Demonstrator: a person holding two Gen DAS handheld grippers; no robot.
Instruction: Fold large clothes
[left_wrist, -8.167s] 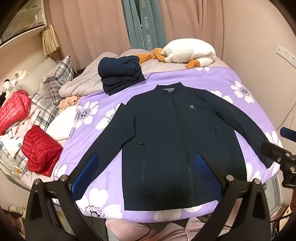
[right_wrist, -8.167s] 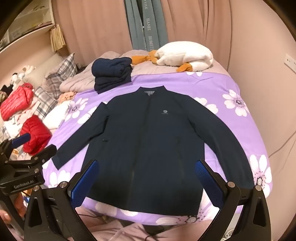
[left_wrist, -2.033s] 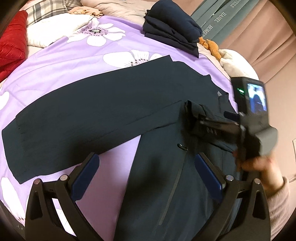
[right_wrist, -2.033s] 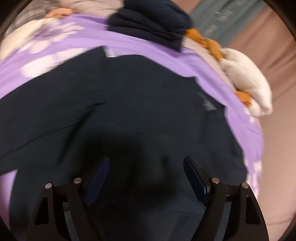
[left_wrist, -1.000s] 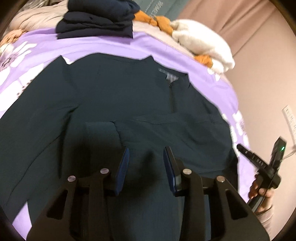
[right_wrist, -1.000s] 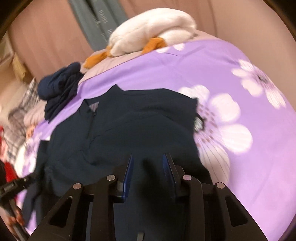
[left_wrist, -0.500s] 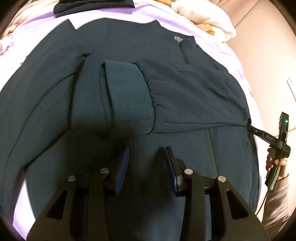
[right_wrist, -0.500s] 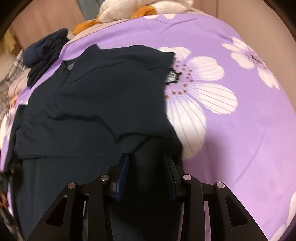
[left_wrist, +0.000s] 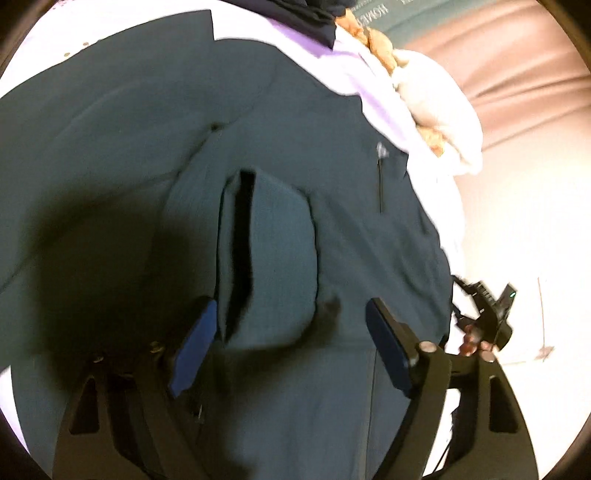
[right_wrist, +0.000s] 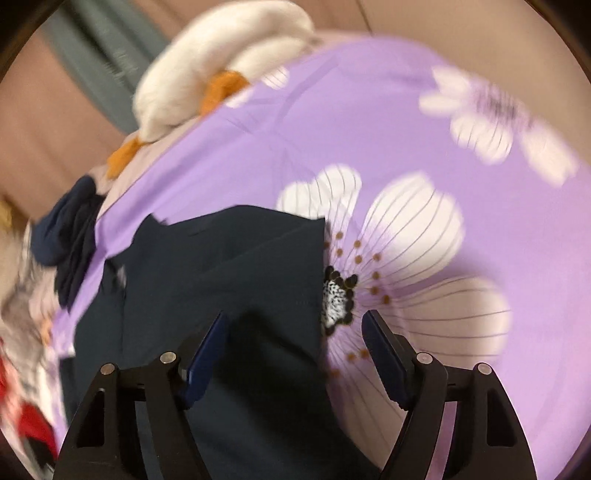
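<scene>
A dark navy jacket (left_wrist: 332, 184) lies flat on the purple flowered bedsheet (right_wrist: 524, 236). One sleeve is folded across its chest, and the ribbed cuff (left_wrist: 273, 258) rests just ahead of my left gripper (left_wrist: 291, 336). That gripper's jaws are opening; the cuff lies loose between the blue pads and nothing presses on it. My right gripper (right_wrist: 291, 354) hovers over the jacket's folded side edge (right_wrist: 310, 280). Its jaws are opening too, over fabric and sheet, gripping nothing. In the left wrist view the right gripper (left_wrist: 469, 291) shows at the jacket's far side, held by a hand (left_wrist: 472, 338).
A white plush pillow with orange trim (right_wrist: 221, 62) lies at the head of the bed. A stack of folded navy clothes (right_wrist: 70, 236) sits beside it. Red and plaid clothing (right_wrist: 29, 432) is heaped at the left edge. Curtains (left_wrist: 517, 74) hang behind.
Both grippers were nearly shut on jacket fabric; both pairs of jaws now stand wide. The sleeve has come to rest folded over the chest. The right gripper has swung along the jacket's side.
</scene>
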